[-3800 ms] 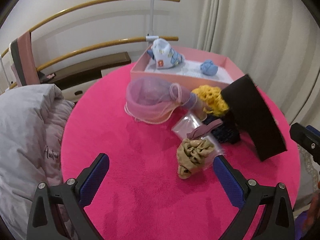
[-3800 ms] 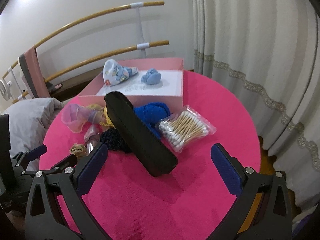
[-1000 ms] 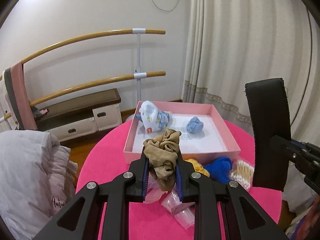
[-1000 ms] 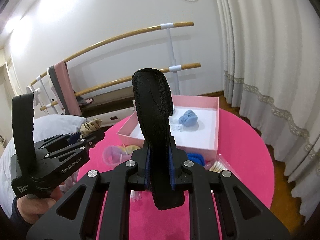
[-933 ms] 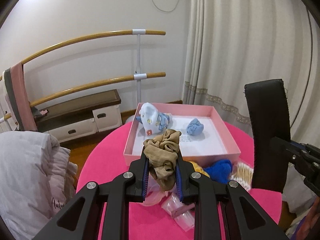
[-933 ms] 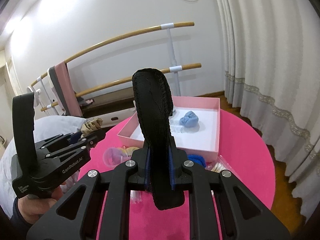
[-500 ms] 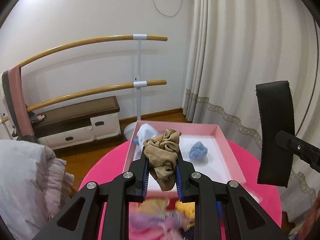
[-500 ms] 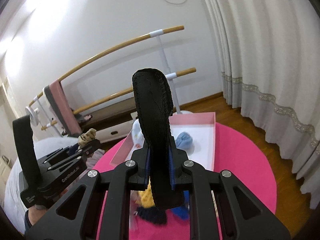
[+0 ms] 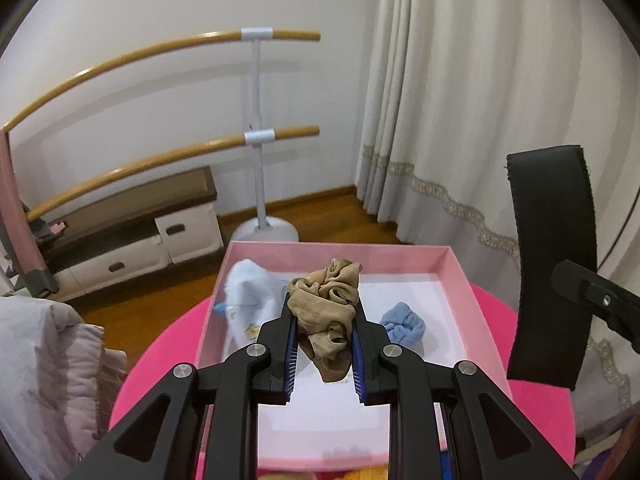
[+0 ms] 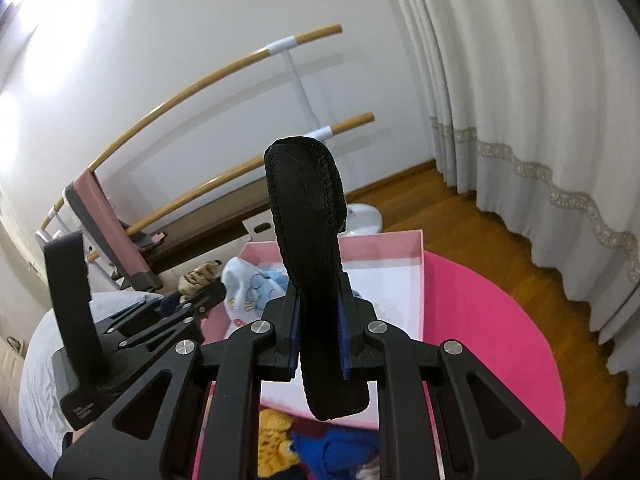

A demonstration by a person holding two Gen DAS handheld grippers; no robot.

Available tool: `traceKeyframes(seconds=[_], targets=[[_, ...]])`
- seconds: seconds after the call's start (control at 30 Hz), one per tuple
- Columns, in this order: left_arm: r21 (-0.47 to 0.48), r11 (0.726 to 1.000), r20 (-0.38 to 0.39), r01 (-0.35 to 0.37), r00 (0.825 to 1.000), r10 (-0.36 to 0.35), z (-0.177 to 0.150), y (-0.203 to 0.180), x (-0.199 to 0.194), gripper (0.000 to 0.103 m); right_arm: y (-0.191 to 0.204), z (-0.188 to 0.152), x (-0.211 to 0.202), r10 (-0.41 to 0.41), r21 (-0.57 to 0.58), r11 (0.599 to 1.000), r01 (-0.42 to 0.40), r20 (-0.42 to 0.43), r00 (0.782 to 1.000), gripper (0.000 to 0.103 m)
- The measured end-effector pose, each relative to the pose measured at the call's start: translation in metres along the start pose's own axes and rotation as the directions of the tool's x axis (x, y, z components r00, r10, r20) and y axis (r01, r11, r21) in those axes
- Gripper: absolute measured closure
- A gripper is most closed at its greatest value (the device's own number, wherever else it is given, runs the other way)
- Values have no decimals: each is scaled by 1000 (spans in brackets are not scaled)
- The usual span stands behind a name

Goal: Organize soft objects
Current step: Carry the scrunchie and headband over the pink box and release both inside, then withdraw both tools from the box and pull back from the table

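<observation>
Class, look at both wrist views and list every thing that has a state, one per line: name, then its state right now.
left gripper: shut on the beige stocking.
beige stocking: bunched, clamped, above the box.
right gripper: shut on the black pad.
black pad: upright, clamped.
pink box: open, no lid.
white printed sock: lying in the box.
light blue cloth: balled up in the box.

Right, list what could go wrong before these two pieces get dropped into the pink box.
1. The tan stocking is bunched between the left gripper fingers; released, it might snag on the ridged pads rather than fall.
2. The long black pad in the right gripper could tip and land across the box wall.
3. Both could land on the white sock or blue sock already inside.
</observation>
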State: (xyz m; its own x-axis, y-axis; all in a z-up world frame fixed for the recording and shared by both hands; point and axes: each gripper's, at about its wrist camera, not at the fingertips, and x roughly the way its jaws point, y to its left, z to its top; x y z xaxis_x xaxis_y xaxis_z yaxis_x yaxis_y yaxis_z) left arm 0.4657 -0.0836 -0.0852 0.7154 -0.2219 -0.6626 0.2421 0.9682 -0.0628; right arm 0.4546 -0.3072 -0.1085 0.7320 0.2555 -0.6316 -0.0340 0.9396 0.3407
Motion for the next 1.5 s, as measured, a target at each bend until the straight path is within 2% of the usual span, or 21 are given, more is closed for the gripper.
traceKeyframes(seconds=[0.3, 0.53, 0.67, 0.73, 0.77, 0.8, 0.83, 0.87, 0.9, 1.0, 1.07, 1.1, 1.13, 1.2, 1.5], targets=[[12, 1000, -113, 13, 994, -11, 46, -13, 97, 84, -21, 5, 38, -24, 47, 999, 27, -57, 998, 89], [21, 1000, -161, 20, 987, -17, 80, -21, 147, 83, -30, 11, 69, -72, 49, 996, 78, -109, 991, 89], [18, 998, -210, 62, 976, -57, 88, -23, 172, 79, -35, 14, 86, -80, 58, 994, 89, -145, 986, 89], [25, 998, -225, 59, 973, -52, 93, -22, 186, 79, -38, 13, 94, -81, 68, 993, 93, -164, 983, 88], [27, 998, -231, 48, 972, -41, 96, -21, 193, 72, -40, 12, 97, -84, 72, 993, 97, -170, 982, 87], [22, 999, -237, 41, 971, -35, 98, -19, 198, 58, -40, 11, 98, -83, 75, 992, 97, -173, 981, 83], [14, 999, -239, 33, 971, -29, 100, -17, 203, 48, -41, 10, 100, -86, 76, 992, 101, -176, 981, 81], [3, 1000, -230, 27, 973, -25, 105, -14, 207, 31, -42, 10, 102, -90, 75, 992, 105, -178, 980, 80], [0, 1000, -218, 22, 976, -22, 103, -15, 204, 21, -43, 12, 104, -96, 75, 991, 111, -179, 979, 75], [8, 1000, -185, -9, 983, 10, 111, -13, 201, 6, -44, 12, 103, -95, 84, 990, 111, -174, 980, 61], [-1, 1000, -167, -3, 986, 3, 115, -11, 197, 3, -45, 11, 99, -90, 91, 990, 105, -165, 982, 50], [-5, 1000, -159, -8, 987, 7, 113, -10, 192, 2, -44, 10, 95, -84, 96, 990, 99, -153, 985, 38], [-9, 1000, -152, -13, 988, 12, 115, -8, 190, 2, -44, 9, 92, -83, 99, 990, 97, -142, 986, 21], [-13, 1000, -130, -24, 991, 22, 118, -3, 183, 1, -42, 9, 84, -85, 103, 990, 97, -118, 989, 0], [-41, 995, 25, -87, 996, 88, 86, 8, 103, 0, -23, 3, 22, -92, 103, 990, 92, 2, 996, 0]])
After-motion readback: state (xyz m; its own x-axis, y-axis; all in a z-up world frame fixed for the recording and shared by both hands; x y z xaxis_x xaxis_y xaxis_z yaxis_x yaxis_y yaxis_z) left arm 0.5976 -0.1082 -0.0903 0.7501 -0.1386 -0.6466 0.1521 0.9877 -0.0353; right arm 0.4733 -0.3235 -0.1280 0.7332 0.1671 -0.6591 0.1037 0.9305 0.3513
